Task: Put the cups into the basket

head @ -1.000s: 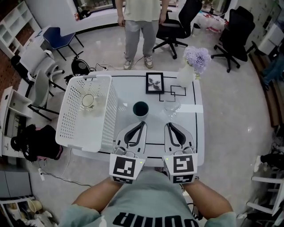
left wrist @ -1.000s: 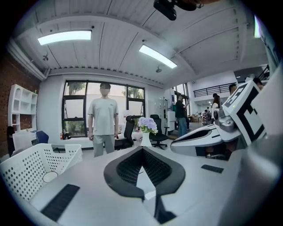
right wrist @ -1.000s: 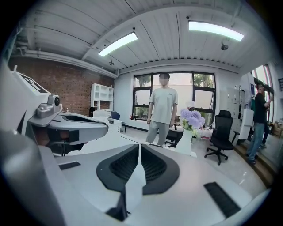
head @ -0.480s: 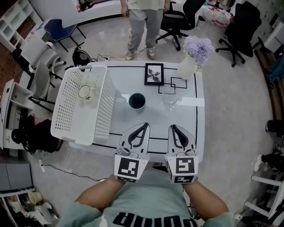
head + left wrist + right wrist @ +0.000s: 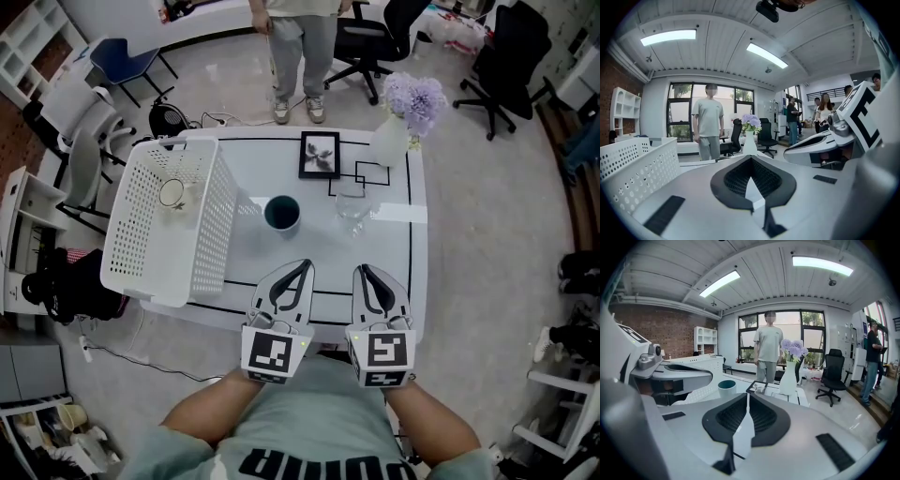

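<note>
A dark teal cup [image 5: 281, 213] stands open side up in the middle of the white table [image 5: 394, 253], and a clear glass [image 5: 352, 214] stands to its right. A pale cup [image 5: 171, 193] lies inside the white perforated basket [image 5: 131, 272] at the table's left end. My left gripper [image 5: 302, 266] and right gripper [image 5: 361, 271] hover side by side over the front edge, both shut and empty, well short of the cups. The right gripper view shows the teal cup [image 5: 726, 387] beyond its touching jaws. The left gripper view shows the basket [image 5: 637, 168] to its left.
A framed picture [image 5: 319, 155] and a white vase of purple flowers [image 5: 392, 139] stand at the table's far side. A person [image 5: 302, 47] stands just behind the table. Office chairs [image 5: 375, 42] and shelves ring the room.
Both grippers stay shut near the front edge. The head view has shifted, so the table and basket sit slightly farther left and higher in the picture. Nothing was picked up or let go.
</note>
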### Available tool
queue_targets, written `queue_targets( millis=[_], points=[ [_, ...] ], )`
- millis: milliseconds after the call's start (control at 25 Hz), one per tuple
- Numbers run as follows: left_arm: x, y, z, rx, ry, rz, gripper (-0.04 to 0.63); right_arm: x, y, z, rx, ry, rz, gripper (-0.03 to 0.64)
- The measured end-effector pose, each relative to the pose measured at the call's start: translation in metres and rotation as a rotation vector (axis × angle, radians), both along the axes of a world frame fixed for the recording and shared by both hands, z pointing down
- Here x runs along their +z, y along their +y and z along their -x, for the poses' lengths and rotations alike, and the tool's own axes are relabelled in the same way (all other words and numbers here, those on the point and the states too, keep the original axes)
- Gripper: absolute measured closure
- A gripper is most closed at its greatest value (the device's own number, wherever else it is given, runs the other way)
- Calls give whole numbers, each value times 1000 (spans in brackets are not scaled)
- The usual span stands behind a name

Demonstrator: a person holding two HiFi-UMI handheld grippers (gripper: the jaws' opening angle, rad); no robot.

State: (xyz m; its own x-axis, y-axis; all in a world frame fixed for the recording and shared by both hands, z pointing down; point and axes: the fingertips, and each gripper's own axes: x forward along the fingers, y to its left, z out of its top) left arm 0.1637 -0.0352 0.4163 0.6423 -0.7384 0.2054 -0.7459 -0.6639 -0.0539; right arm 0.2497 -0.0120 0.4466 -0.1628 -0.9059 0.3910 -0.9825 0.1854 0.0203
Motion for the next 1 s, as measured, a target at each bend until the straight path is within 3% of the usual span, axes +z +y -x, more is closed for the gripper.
queue_targets(
  millis=[1000],
  points=[
    [16, -10, -8, -13, 1, 47, 592, 14, -15, -14, 22, 10, 29, 583]
  ],
)
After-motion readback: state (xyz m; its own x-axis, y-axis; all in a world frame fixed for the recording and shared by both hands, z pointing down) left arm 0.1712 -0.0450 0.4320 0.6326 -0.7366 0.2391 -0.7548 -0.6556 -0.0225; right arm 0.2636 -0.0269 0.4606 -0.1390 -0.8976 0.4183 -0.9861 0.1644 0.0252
